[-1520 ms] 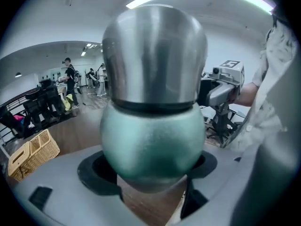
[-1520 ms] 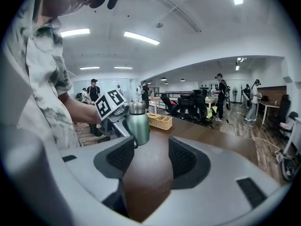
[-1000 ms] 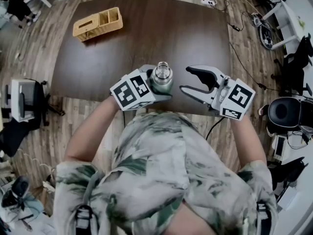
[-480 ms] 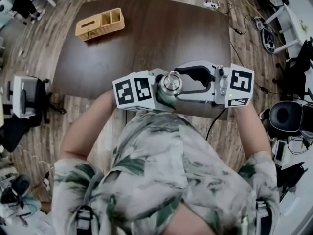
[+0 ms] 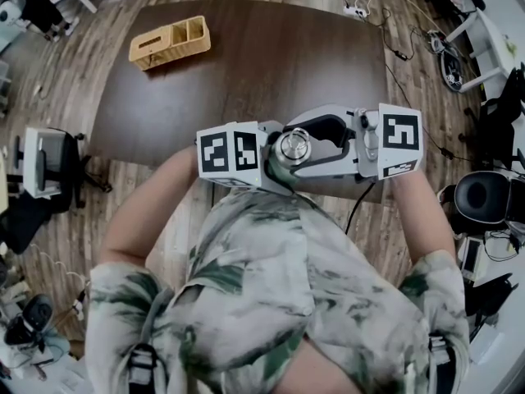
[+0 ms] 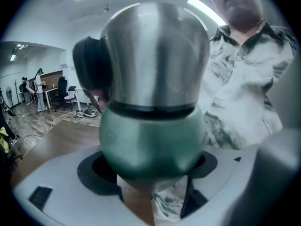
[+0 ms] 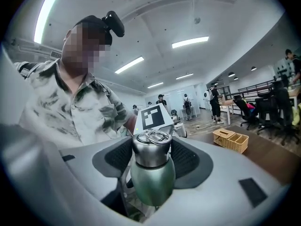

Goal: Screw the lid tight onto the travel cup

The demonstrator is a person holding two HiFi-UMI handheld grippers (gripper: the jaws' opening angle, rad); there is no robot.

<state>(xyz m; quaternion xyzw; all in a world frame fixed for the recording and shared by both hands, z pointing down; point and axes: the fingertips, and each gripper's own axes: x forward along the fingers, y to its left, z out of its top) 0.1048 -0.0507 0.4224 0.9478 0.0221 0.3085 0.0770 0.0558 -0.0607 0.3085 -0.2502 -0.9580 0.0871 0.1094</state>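
A travel cup with a green body [image 6: 150, 140] and a steel lid [image 6: 155, 55] is held upright over the table's near edge. My left gripper [image 6: 150, 173] is shut on the green body, low down. In the head view the left gripper [image 5: 275, 164] comes in from the left under the lid [image 5: 294, 146]. My right gripper [image 5: 305, 147] reaches in from the right, one jaw on each side of the lid. In the right gripper view its black pads [image 7: 120, 157] lie against the lid [image 7: 150, 153], above the green body [image 7: 151, 182]. The right gripper [image 7: 150, 160] jaws are closing.
A wicker basket [image 5: 170, 42] stands at the far left of the dark wooden table [image 5: 262, 64]. It also shows in the right gripper view as the basket [image 7: 230, 139]. The person's patterned shirt [image 5: 271, 277] is right behind the cup. Office chairs [image 5: 484, 191] and cables ring the table.
The right gripper, open in the air to the right a second ago, swung left and now straddles the lid. The left gripper and cup shifted slightly right.
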